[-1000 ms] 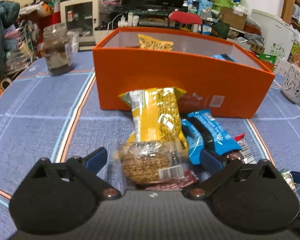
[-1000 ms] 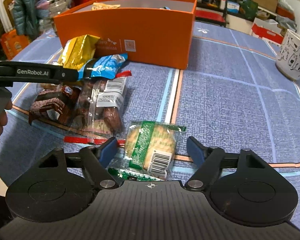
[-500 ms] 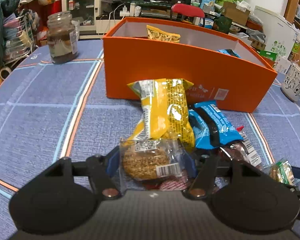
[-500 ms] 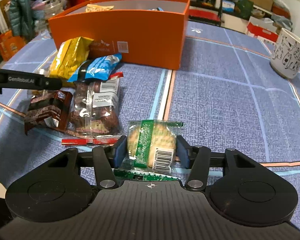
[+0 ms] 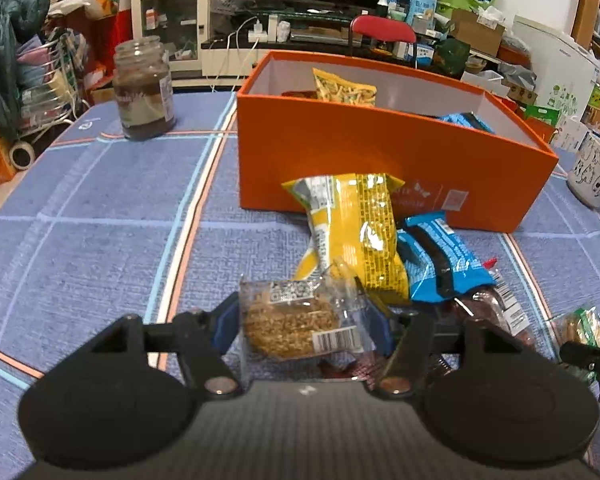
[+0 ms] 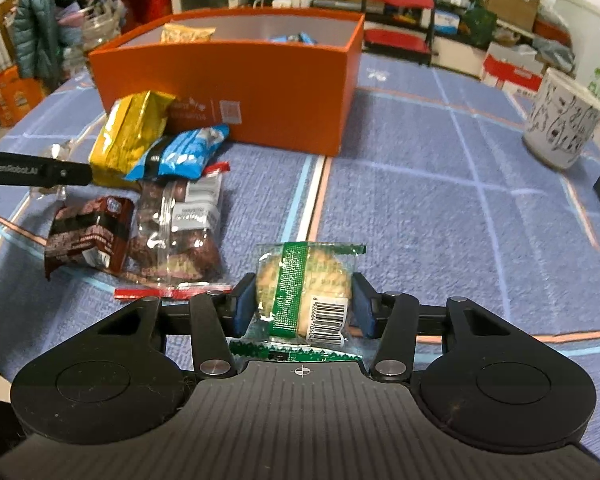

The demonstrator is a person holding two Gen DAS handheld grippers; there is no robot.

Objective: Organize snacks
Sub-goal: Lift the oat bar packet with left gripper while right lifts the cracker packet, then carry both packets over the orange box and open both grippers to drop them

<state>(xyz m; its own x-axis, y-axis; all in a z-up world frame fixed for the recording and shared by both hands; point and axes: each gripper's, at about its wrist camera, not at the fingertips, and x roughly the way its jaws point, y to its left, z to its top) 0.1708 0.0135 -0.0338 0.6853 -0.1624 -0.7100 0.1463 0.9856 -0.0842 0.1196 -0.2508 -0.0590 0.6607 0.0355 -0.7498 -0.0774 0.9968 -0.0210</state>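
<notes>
Both tongs loaded: left gripper [image 5: 302,322] clamps the clear-wrapped brown oat cake [image 5: 296,326], right gripper [image 6: 302,308] clamps the green-striped cracker packet [image 6: 304,292]. Next, I'd guess: carry both to the orange cardboard box [image 5: 380,160] at 12 o'clock.

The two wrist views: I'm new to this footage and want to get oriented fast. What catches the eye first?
The big orange box dominates the blue checked tablecloth, already holding a yellow snack bag. Each gripper clamps a packet: the left gripper grips a clear-wrapped grain cake, and the right gripper grips a green-striped biscuit packet. A heap of loose snacks lies before the box, led by a yellow packet.
</notes>
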